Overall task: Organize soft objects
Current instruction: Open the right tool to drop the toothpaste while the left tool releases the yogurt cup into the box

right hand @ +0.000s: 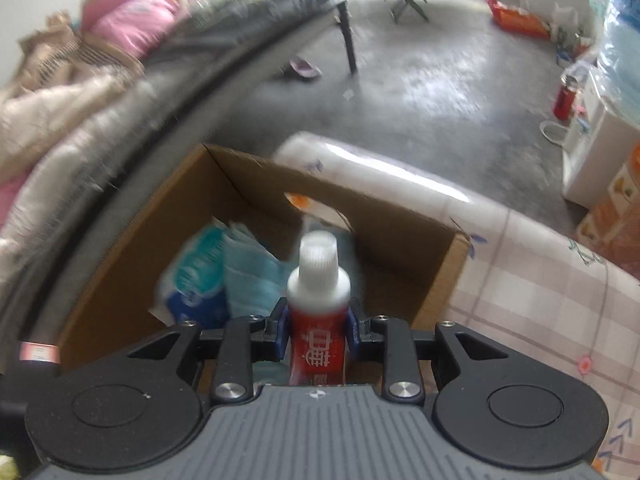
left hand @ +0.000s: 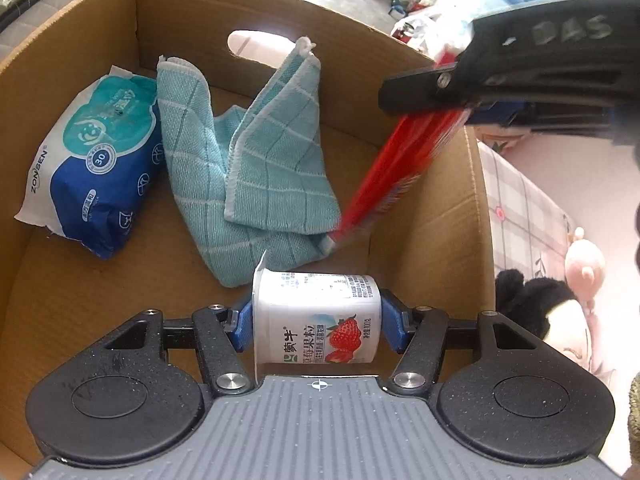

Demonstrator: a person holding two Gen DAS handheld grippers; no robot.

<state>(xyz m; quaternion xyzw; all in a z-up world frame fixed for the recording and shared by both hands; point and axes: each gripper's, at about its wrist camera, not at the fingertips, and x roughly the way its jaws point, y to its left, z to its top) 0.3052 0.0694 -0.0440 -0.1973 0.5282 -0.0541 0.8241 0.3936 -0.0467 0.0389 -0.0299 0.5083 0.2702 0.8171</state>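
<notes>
My left gripper [left hand: 316, 326] is clamped on a strawberry yogurt cup [left hand: 316, 320] lying sideways between both pads, low over the cardboard box [left hand: 420, 240]. My right gripper [right hand: 319, 332] pinches a red toothpaste tube [right hand: 319, 300], cap at 12 o'clock, above the box.

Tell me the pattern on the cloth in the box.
Teal cloth with a grid of thin white lines; clearest in the left wrist view.

Left wrist view peers steeply down, close inside the cardboard box [left hand: 400, 80]; right wrist view overlooks it from above.
</notes>
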